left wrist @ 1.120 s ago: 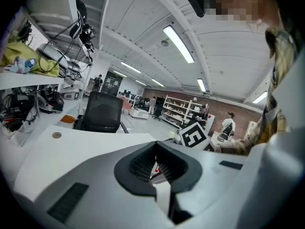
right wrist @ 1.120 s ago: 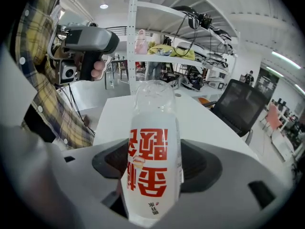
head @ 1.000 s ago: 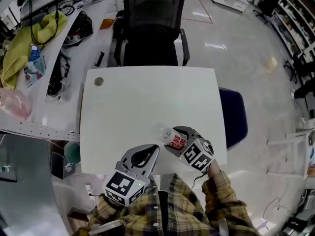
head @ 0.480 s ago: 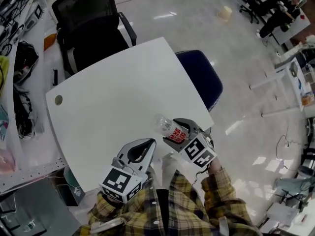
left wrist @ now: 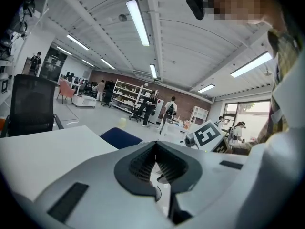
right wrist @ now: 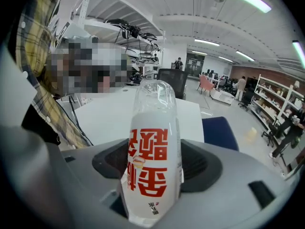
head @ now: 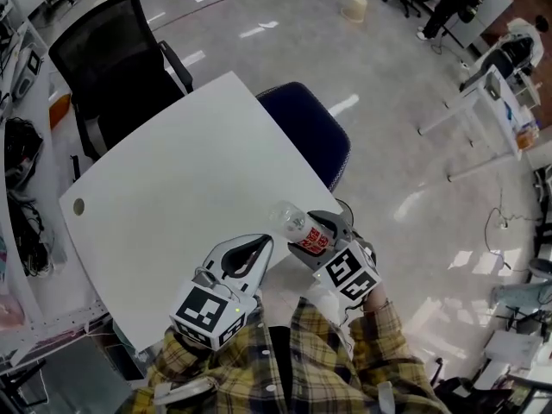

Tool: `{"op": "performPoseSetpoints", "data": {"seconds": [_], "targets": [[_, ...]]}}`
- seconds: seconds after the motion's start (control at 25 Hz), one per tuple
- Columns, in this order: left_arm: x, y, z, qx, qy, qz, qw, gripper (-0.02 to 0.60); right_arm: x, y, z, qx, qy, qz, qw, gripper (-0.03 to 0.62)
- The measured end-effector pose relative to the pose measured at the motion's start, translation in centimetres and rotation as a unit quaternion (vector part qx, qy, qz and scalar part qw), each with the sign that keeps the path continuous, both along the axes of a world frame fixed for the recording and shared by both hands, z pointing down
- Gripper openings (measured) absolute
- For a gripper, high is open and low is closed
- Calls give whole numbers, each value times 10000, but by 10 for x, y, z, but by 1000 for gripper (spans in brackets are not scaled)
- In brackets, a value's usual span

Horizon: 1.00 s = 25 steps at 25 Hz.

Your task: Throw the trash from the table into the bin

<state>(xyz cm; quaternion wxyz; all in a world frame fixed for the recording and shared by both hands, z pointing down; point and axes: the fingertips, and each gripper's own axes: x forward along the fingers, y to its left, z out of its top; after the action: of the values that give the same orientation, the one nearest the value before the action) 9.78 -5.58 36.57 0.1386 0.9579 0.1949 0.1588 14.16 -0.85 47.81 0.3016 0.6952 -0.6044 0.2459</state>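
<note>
A clear plastic bottle with a white label and red print is clamped in my right gripper, lifted over the near right corner of the white table. In the right gripper view the bottle stands between the jaws, its clear end pointing away from the camera. My left gripper hovers over the table's near edge with its jaws pressed together and nothing in them. The left gripper view shows those jaws closed and empty. A dark blue bin stands on the floor beside the table's right edge.
A black office chair stands at the table's far side. A cluttered bench runs along the left. A small round cable hole marks the table's left corner. Shelving and people are in the distance on the polished floor.
The head view has swung right, so the table now sits turned to the left and the blue bin shows more fully. Both grippers keep their places, the bottle still held.
</note>
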Motion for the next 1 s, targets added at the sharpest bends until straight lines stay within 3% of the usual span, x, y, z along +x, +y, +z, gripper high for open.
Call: {"op": "performPoseSetpoints", "data": {"seconds": [0.44, 0.64, 0.84, 1.0], "targets": [[87, 151, -13, 245, 166, 156, 9994, 9, 81, 144, -12, 471, -117, 251, 9985, 304], [122, 219, -11, 200, 182, -81, 9996, 9, 113, 225, -11, 514, -170, 334, 9980, 304], [140, 270, -2, 144, 35, -259, 9996, 9, 124, 287, 2, 401, -336, 224, 9984, 304], [140, 292, 8, 130, -179, -213, 9995, 9, 127, 305, 16, 410, -563, 318, 9971, 304]]}}
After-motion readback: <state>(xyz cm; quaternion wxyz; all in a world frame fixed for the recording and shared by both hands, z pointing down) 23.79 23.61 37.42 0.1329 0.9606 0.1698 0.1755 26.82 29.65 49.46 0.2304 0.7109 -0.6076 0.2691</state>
